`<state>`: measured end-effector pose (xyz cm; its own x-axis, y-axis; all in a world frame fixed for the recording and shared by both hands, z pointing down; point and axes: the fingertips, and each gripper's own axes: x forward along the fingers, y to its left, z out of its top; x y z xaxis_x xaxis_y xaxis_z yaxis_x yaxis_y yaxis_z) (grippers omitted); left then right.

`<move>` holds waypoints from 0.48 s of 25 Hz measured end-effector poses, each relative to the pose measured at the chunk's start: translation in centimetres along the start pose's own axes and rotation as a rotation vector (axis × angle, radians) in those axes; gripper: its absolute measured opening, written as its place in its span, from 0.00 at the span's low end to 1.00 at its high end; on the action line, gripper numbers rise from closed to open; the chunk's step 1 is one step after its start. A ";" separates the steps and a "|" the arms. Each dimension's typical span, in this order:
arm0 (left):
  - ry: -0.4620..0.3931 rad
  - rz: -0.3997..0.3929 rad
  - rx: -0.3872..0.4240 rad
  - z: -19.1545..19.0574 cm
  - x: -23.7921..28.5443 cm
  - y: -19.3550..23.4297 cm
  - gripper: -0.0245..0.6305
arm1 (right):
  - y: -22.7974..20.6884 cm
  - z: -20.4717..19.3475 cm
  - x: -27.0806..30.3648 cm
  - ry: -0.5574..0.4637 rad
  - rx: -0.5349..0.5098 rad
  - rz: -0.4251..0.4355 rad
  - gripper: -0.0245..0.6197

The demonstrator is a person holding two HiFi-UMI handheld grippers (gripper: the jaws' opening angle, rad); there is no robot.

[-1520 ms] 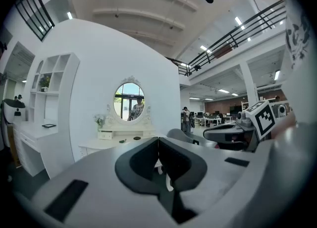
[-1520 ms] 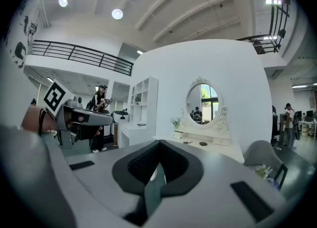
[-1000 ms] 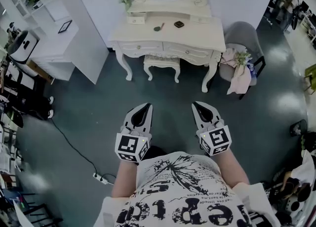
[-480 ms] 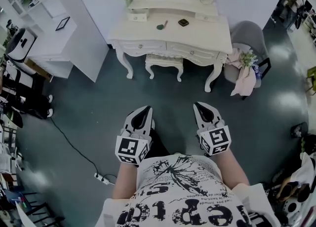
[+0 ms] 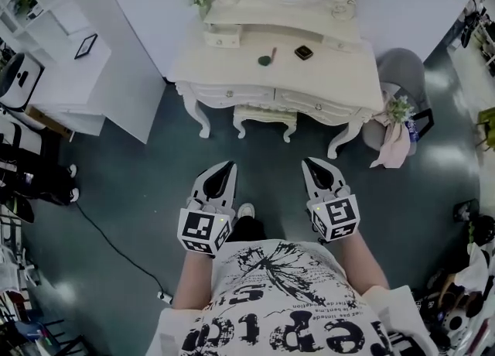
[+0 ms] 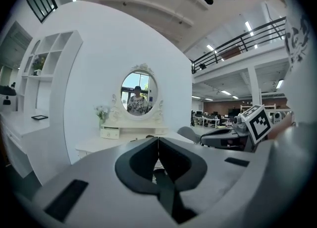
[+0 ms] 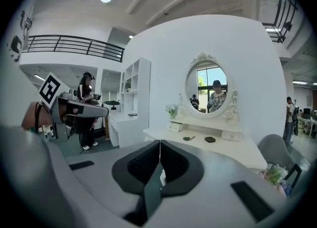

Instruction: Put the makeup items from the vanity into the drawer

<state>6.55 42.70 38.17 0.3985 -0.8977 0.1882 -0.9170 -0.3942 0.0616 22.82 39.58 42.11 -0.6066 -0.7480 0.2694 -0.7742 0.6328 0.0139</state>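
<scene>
Holding both forearms forward at waist height, side by side: left gripper (image 5: 229, 167) and right gripper (image 5: 308, 164), jaws pressed together, empty, aimed toward cream carved vanity (image 5: 224, 68). On its top, well ahead: small dark square compact (image 5: 303, 53), green item (image 5: 265, 59), possibly brush.

The person's shirt (image 5: 288, 304) is displaying large black lettering, upside down and cropped; no word is reading clearly.

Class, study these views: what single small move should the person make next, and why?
Probably step closer to the vanity: left gripper and right gripper, both shut and empty, hang over floor short of it; the green item and dark compact lie on top.
</scene>
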 end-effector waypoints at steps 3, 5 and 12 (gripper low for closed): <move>0.000 -0.011 0.012 1.5 2.4 5.3 0.07 | 0.2 1.8 5.3 0.009 -0.005 -0.023 0.07; -0.005 -0.026 0.021 2.6 3.9 8.5 0.07 | 0.3 3.1 8.5 0.013 -0.011 -0.041 0.07; 0.002 -0.062 0.016 4.2 8.4 15.7 0.07 | -0.7 5.9 16.6 0.020 0.001 -0.076 0.07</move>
<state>-4.42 28.09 36.59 0.4549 -0.8708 0.1866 -0.8899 -0.4525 0.0574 12.21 25.51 40.91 -0.5421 -0.7897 0.2872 -0.8181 0.5740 0.0344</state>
